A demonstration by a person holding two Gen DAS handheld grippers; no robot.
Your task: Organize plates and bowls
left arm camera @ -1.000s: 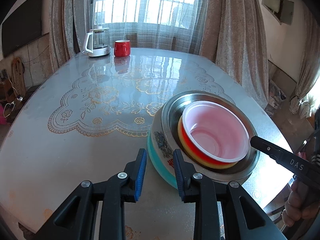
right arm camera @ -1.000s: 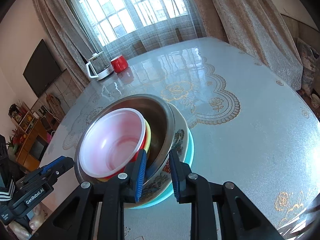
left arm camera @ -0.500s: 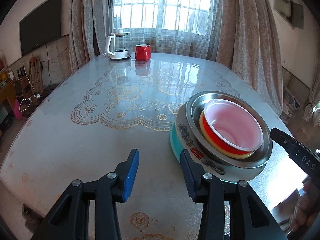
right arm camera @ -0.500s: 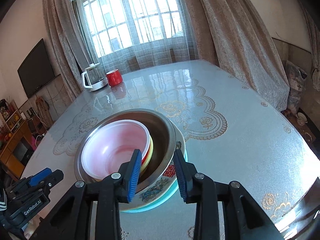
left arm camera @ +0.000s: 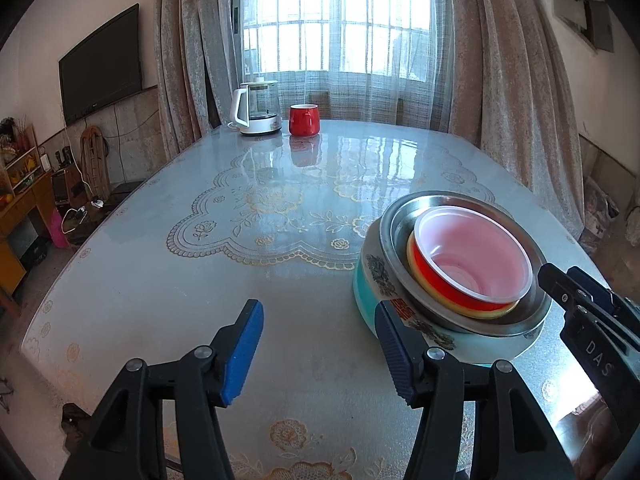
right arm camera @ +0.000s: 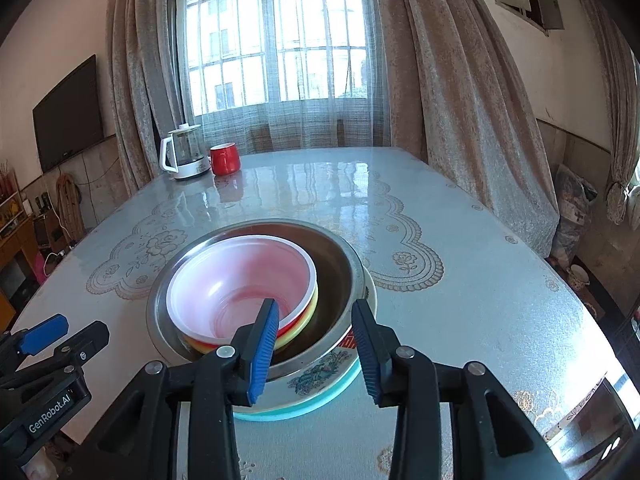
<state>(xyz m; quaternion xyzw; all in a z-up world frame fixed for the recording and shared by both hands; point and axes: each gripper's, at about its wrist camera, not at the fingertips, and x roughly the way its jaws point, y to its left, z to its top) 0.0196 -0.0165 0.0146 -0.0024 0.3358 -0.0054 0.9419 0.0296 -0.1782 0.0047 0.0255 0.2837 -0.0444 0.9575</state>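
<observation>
A stack of bowls stands near the table's front right. A white translucent bowl (left arm camera: 472, 256) (right arm camera: 240, 280) sits on top of red and yellow ones, inside a steel bowl (left arm camera: 400, 220) (right arm camera: 340, 264). Under that is a flowered enamel bowl (left arm camera: 378, 276) (right arm camera: 320, 376) with a teal base. My left gripper (left arm camera: 320, 350) is just left of the stack, jaws opening, only tabletop between them. My right gripper (right arm camera: 316, 352) faces the stack's near side, jaws opening. The bowls' near rim shows in its gap, but the pads do not press it. Each gripper shows at the other view's edge.
A glass kettle (left arm camera: 258, 108) (right arm camera: 184, 156) and a red mug (left arm camera: 304, 120) (right arm camera: 225, 159) stand at the far end of the glossy table (left arm camera: 200, 280). Curtains and a window lie behind, a wall TV at left. The table's front edge is close under both grippers.
Both grippers have opened wider. The left one has drawn back from the stack's left side, and the right one has backed off from the near rim. Both cameras have tilted up.
</observation>
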